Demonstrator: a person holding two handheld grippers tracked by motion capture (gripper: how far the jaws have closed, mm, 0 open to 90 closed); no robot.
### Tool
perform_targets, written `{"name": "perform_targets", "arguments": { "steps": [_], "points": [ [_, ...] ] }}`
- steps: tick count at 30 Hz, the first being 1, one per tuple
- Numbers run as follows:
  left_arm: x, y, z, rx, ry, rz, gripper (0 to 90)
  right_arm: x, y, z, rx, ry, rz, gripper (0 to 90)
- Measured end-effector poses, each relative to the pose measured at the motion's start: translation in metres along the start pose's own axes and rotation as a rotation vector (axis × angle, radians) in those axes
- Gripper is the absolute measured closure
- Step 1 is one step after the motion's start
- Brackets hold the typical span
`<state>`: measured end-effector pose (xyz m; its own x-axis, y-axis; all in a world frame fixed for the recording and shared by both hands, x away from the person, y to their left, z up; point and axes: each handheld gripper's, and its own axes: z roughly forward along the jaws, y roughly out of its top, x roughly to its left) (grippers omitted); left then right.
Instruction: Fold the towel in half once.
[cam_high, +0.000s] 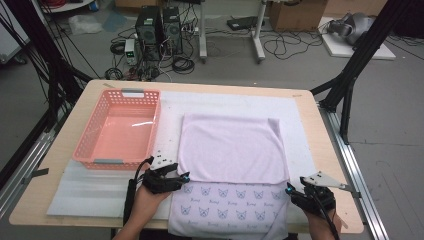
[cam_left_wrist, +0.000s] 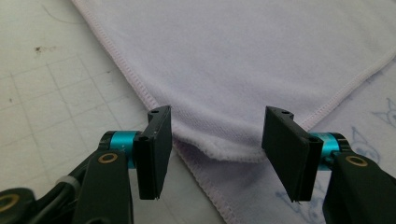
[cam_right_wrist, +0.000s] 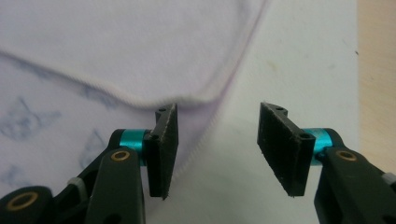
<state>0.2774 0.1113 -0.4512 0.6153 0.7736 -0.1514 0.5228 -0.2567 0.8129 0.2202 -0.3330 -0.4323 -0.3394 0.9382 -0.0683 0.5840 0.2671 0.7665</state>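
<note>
From the high view, we are looking at a lilac towel (cam_high: 230, 150) lying on a white mat (cam_high: 235, 102) that covers the wooden desk (cam_high: 70, 125). Its far part is folded over so the plain side faces up, while the near part, at 6 o'clock, is showing a print of small cat faces. A pink plastic basket (cam_high: 120, 131) is sitting at 9 o'clock of the towel, just beside it. The left gripper (cam_high: 184, 178) is hovering at the near left corner of the folded flap, at about 7 o'clock of the towel. The right gripper (cam_high: 289, 189) is hovering at the near right corner, at about 5 o'clock.

In the left gripper view, we are seeing the left gripper (cam_left_wrist: 215, 149) with its jaws spread. The rounded corner of the folded flap of the towel (cam_left_wrist: 243, 70) is lying between them, and the pads are not pressing on it.

In the right gripper view, we are seeing the right gripper (cam_right_wrist: 217, 149) with its jaws spread too. The flap corner of the towel (cam_right_wrist: 121, 51) is lying just by the left jaw at 11 o'clock, with bare mat (cam_right_wrist: 289, 60) in the gap.
</note>
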Motion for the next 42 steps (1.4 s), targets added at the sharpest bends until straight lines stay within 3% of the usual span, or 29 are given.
{"name": "perform_targets", "arguments": {
  "steps": [3, 6, 12, 15, 18, 20, 24, 28, 31, 35, 38, 42],
  "points": [
    [0.001, 0.000, -0.001, -0.005, 0.000, -0.008, 43.0, -0.002, 0.001, 0.005, -0.043, 0.030, 0.050, 49.8],
    [0.001, 0.001, 0.001, -0.007, -0.002, -0.023, 42.6, -0.005, 0.007, 0.009, -0.071, 0.031, 0.079, 49.3],
    [0.001, 0.003, 0.006, 0.023, 0.014, -0.044, 42.6, -0.004, 0.008, 0.035, 0.004, 0.038, 0.084, 51.6],
    [0.001, 0.002, 0.005, 0.019, 0.024, -0.051, 46.6, -0.007, 0.006, 0.037, 0.005, 0.056, 0.101, 53.5],
    [-0.001, 0.001, 0.003, 0.019, 0.044, -0.033, 47.7, -0.007, 0.005, 0.032, 0.000, 0.046, 0.087, 53.4],
    [-0.001, 0.000, 0.000, 0.018, 0.046, -0.021, 50.9, -0.005, 0.005, 0.025, -0.009, 0.063, 0.058, 58.3],
    [0.000, -0.002, -0.003, 0.012, 0.047, 0.005, 70.5, -0.002, 0.003, 0.017, 0.009, 0.087, -0.014, 72.2],
    [-0.002, -0.002, -0.006, -0.002, 0.056, 0.039, 79.4, -0.005, 0.000, 0.018, 0.024, 0.126, 0.000, 89.7],
    [-0.004, -0.002, -0.009, -0.019, 0.049, 0.046, 83.3, -0.006, 0.000, 0.015, 0.032, 0.136, -0.016, 89.8],
    [-0.004, -0.001, -0.014, -0.034, 0.033, 0.033, 84.5, -0.010, -0.001, 0.008, -0.009, 0.161, 0.022, 88.9],
    [-0.003, -0.001, -0.015, -0.037, 0.039, 0.024, 81.5, -0.011, 0.000, 0.007, -0.047, 0.146, 0.051, 71.1],
    [-0.004, -0.001, -0.015, -0.044, 0.040, 0.032, 79.7, -0.003, -0.001, 0.017, -0.005, 0.144, 0.014, 68.3]
  ]
}}
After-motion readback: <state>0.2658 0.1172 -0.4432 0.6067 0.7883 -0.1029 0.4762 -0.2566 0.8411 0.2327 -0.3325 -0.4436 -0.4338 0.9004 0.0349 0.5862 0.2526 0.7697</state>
